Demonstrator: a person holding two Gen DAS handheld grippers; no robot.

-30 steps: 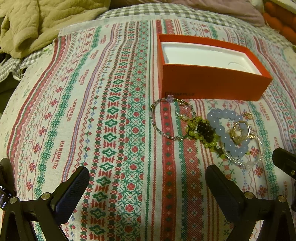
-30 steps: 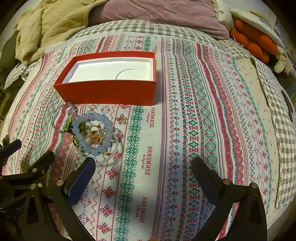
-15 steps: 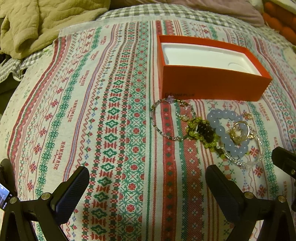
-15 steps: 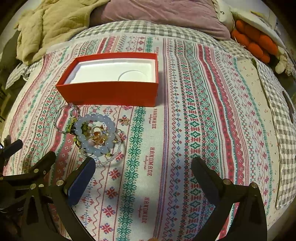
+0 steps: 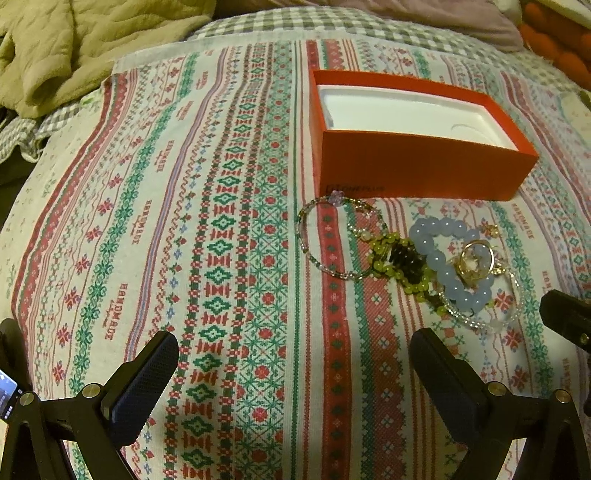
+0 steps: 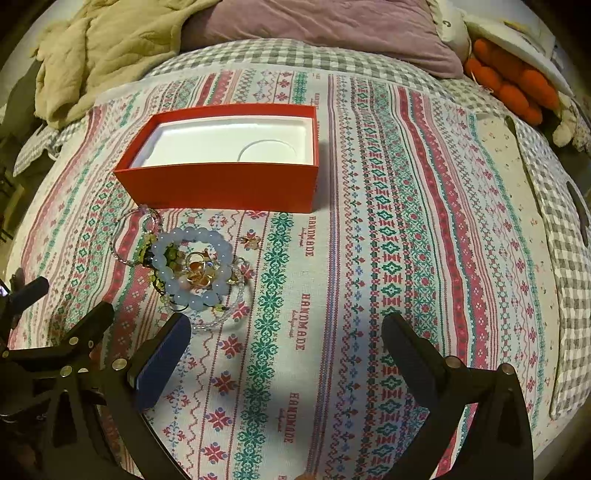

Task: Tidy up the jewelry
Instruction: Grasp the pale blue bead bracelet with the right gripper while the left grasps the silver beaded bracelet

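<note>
The left gripper (image 5: 293, 365) is hovering with its fingers spread wide over the patterned cloth (image 5: 207, 236) covering the bed, holding nothing. The right gripper (image 6: 286, 350) is likewise hanging spread apart and empty, its left finger (image 6: 162, 358) sitting just beside the jewelry pile (image 6: 192, 269). That pile is lying in a tangle on the cloth just in front of the red box (image 6: 221, 184) — a pale blue bead bracelet (image 5: 448, 262) is overlapping a green-and-dark beaded piece (image 5: 402, 262), gold rings (image 5: 474, 260) are resting on top of it, and a thin beaded strand with a small purple flower (image 5: 335, 197) is reaching toward the box wall. The box is sitting open, showing only its white liner (image 5: 410, 110). A beige blanket (image 6: 103, 48) and a mauve pillow (image 6: 325, 29) are lying beyond the cloth.
</note>
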